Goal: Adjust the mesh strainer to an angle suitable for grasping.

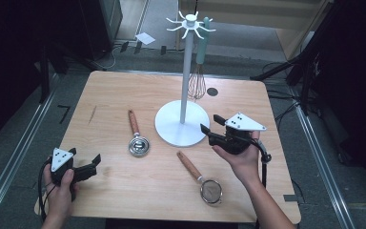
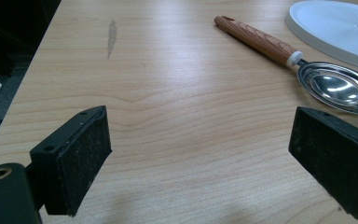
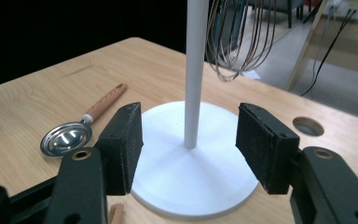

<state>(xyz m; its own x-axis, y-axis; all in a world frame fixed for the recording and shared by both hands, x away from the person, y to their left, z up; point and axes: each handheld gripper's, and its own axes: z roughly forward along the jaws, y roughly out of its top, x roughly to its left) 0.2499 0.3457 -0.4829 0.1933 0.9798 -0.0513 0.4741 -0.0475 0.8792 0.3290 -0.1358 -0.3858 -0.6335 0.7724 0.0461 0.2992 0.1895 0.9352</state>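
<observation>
Light wooden counter (image 1: 124,186), rounded corners, small round hole (image 1: 212,91) at upper right of the high view.

White metal utensil stand (image 1: 181,126): round flat base at centre of the high view, thin upright pole, hooked crown at top. One wire whisk with pale green handle (image 1: 199,76) hangs from a hook, right of the pole.

Steel measuring spoon with wood-grain handle (image 1: 137,138): lies flat, left of the base, bowl toward the lower edge.

Small round mesh strainer with wood-grain handle (image 1: 204,183): lies flat at lower centre, below the base.

Right gripper (image 1: 210,126), black, grey plate on top: held in a hand just right of the base, jaws open, nothing between them; in the right gripper view (image 3: 189,144) the pole stands beyond the gap.

Left gripper (image 1: 94,161), black: lower left, jaws wide open and empty, over bare counter (image 2: 200,154).
</observation>
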